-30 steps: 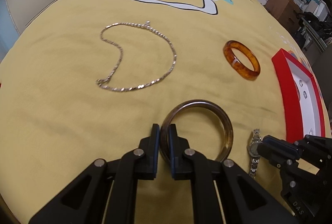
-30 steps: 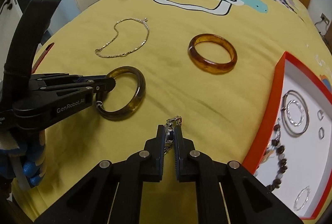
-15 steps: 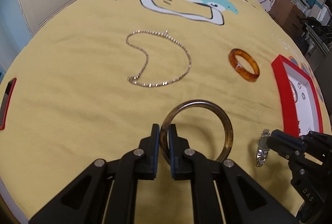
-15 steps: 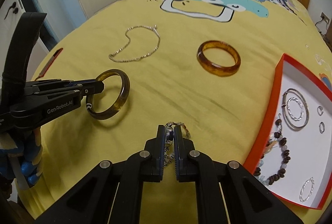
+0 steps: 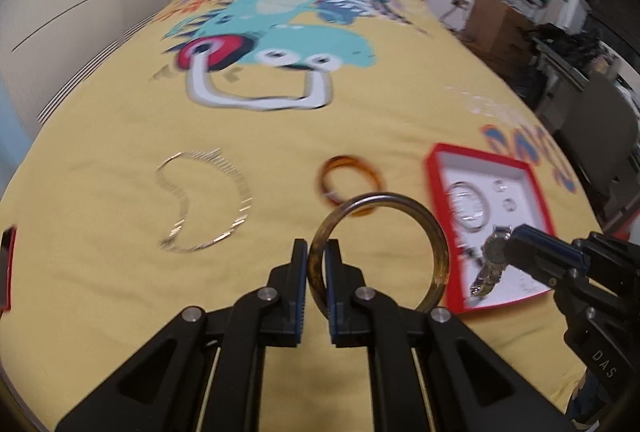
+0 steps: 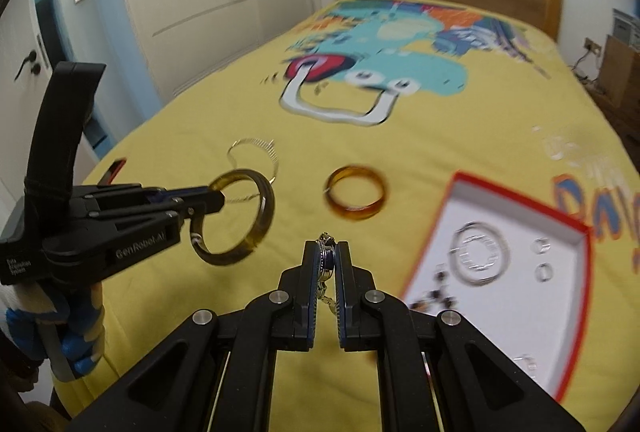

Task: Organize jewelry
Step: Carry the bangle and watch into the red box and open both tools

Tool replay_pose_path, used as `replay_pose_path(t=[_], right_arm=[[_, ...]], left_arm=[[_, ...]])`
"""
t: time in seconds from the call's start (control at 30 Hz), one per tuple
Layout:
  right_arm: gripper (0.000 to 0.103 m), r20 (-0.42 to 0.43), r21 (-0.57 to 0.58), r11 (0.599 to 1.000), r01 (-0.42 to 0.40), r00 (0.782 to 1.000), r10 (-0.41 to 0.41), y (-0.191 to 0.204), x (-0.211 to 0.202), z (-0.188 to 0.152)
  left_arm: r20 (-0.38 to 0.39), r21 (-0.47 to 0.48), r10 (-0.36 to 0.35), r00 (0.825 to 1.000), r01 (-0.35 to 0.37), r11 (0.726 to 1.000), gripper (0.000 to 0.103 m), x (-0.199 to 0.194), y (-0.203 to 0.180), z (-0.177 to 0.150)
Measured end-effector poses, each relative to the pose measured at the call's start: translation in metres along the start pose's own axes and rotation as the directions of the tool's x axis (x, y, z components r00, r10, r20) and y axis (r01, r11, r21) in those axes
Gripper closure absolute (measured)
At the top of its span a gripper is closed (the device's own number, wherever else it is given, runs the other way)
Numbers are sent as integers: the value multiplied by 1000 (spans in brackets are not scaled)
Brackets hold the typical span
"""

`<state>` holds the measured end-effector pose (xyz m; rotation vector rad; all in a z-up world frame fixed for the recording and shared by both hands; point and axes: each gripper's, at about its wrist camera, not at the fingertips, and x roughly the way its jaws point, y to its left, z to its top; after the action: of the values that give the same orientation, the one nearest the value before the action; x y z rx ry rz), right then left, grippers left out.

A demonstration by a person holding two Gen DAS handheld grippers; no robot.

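With left tongs (image 5: 317, 264) clamped on the dark bangle (image 5: 416, 232) and right tongs (image 6: 328, 264) pinching the watch (image 6: 325, 259) above the bed (image 5: 120, 296), could slip short of the red box (image 5: 436, 200): thin edge grips.

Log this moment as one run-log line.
left hand-held gripper: shut on dark bangle | right hand-held gripper: shut on watch | on bedspread: amber bangle, chain necklace | red tray: partly filled
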<state>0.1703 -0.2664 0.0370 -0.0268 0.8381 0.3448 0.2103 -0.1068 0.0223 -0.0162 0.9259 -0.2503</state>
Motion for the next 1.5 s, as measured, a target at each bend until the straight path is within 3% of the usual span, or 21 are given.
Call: replay_pose_path(t=[0.27,0.6,1.0,1.5], right_arm=[[95,23,77,992,101,994,-103,-70,-29,-7],[95,-53,161,975,154,988,-147,-137,-6,-41],[95,-121,210,964,162,983,-139,-176,30,-61],[92,-155,239,946,221,970,-187,-183,32,-71]], left_arm=[[-10,123,-70,997,71,990,95,16,-88,16],[-98,210,-46,994,66,976,95,77,-146,11],[-196,274,-2,981,57,960,95,128,-168,-13],[-206,261,0,979,55,964,93,125,-164,-14]])
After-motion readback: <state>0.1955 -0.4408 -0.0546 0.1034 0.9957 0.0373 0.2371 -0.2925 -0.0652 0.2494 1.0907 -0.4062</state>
